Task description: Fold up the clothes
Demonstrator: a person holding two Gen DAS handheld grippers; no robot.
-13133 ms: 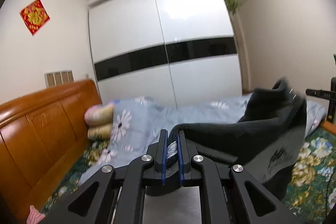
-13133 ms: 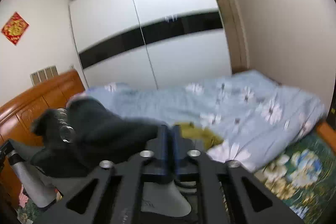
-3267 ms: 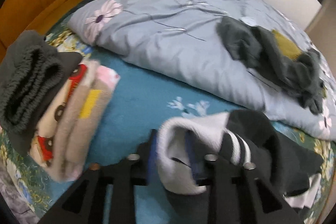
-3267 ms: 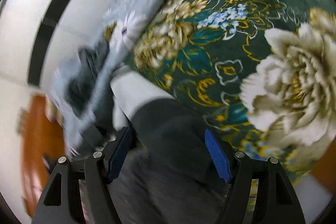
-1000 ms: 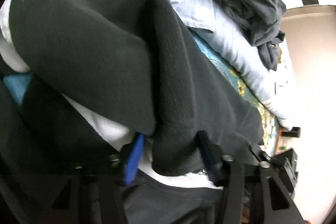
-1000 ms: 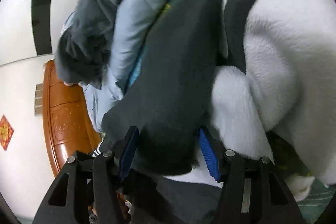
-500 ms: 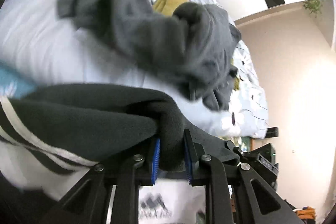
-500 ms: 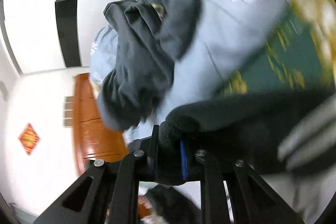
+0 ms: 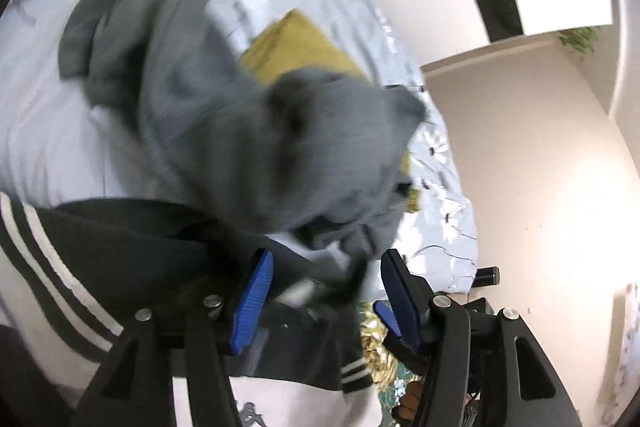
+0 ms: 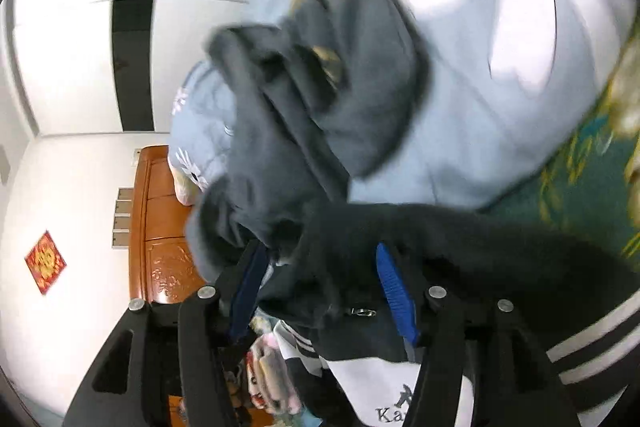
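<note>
My left fingers (image 9: 324, 291) and right fingers (image 10: 320, 291) are spread, the black-and-white jacket (image 9: 120, 259) lying loose between them on the bed, let go so its fold can settle. Just beyond the jacket, a grey garment (image 9: 240, 131) is heaped on the quilt (image 10: 500, 67), unfolded.

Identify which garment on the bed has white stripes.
The black and white fleece jacket, lying nearest both open grippers, left and right. The grey garment heaped on the quilt and the mustard one beneath it are plain.
</note>
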